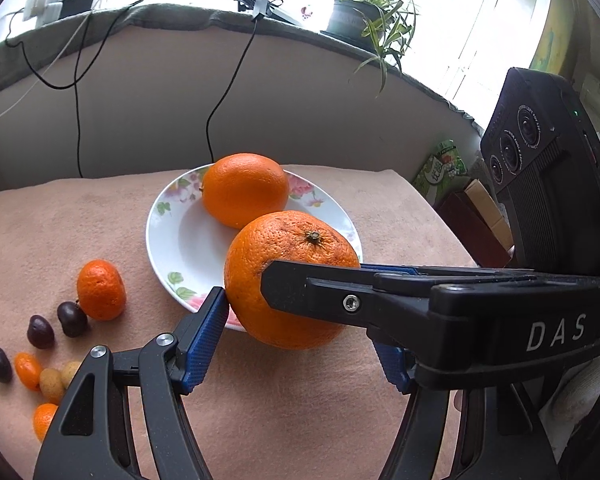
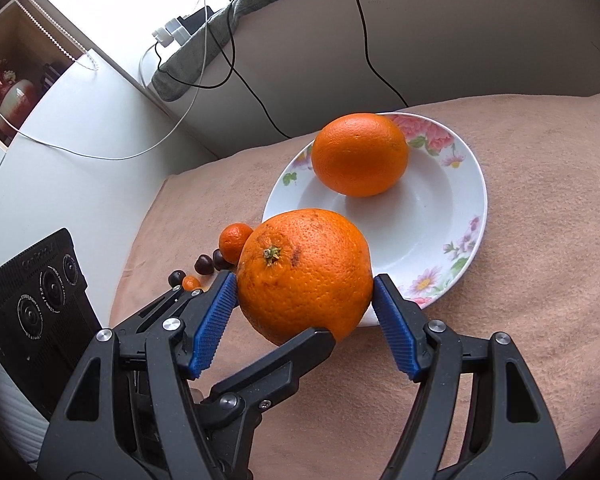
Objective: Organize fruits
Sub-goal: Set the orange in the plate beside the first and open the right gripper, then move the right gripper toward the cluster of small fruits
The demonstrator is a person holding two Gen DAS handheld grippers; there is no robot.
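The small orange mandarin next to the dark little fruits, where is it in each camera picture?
Left wrist view: the small orange mandarin sits at left on the pink cloth, just left of the white flowered plate.
Right wrist view: it peeks out left of centre, behind the big rough orange held in the grippers.
Shared landmark: the smooth orange on the plate.

White plate (image 2: 466,184) (pink florals) — orange fruit (image 2: 304,276)
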